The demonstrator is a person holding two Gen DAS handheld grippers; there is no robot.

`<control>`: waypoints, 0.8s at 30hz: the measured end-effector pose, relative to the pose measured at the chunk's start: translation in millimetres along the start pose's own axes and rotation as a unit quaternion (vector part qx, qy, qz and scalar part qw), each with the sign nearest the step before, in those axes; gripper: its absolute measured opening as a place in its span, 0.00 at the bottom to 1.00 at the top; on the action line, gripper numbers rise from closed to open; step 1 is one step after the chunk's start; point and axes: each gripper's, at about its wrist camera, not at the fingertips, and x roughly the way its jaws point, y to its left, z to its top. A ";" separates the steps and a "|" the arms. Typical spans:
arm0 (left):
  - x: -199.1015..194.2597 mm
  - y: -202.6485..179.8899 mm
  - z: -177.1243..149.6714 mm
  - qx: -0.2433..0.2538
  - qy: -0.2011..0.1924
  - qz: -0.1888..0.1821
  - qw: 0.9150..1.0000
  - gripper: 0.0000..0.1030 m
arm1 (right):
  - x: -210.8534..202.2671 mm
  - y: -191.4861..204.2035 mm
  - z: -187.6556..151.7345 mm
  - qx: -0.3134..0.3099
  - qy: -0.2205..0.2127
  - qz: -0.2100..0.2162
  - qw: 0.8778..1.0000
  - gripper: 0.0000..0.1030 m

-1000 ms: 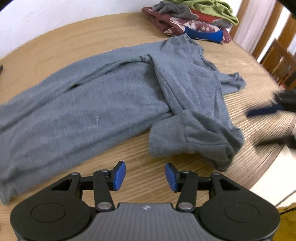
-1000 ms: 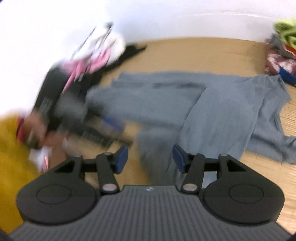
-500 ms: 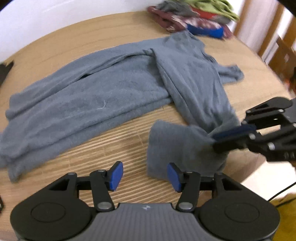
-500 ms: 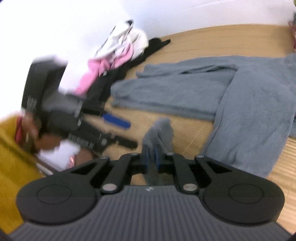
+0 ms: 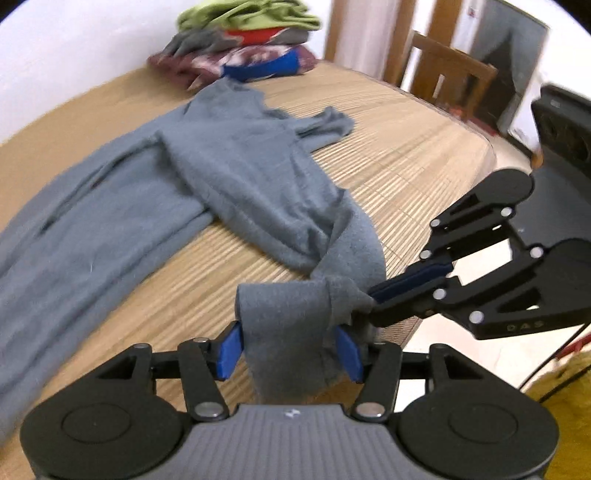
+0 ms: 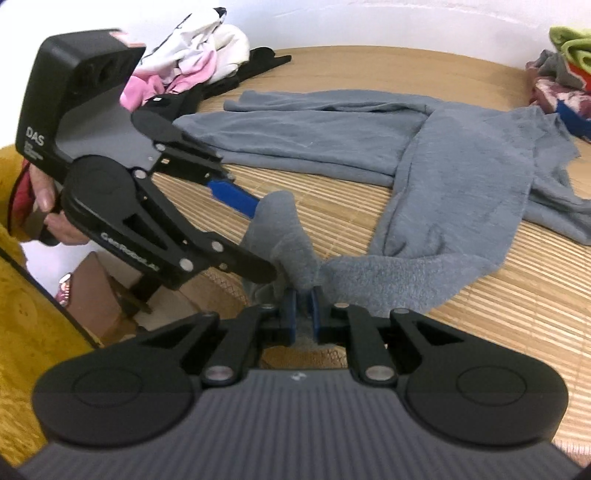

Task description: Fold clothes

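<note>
Your bamboo-slat table (image 5: 406, 155) carries the grey garment (image 5: 236, 177) mid-frame, a folded stack (image 5: 240, 51) at top, loose clothes (image 6: 192, 70) upper left.

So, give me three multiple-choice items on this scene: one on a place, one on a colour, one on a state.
1. The folded stack lies:
A) on the table, beyond the grey top
B) on a chair
C) on the floor

2. The stack's top garment is:
A) pink
B) green
C) black

3. The right gripper is:
A) open and empty
B) shut on the grey sleeve
C) resting on the stack

Key: 1 A, the stack sits at the table's far edge past the collar. 2 B, green cloth crowns it. 3 B, its fingers have just been closing and pinch the sleeve.
</note>
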 end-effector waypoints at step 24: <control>19.4 46.4 -7.3 -0.079 -0.016 -0.006 0.997 0.57 | -19.7 -36.1 -13.8 0.277 -0.089 -0.058 0.955 0.14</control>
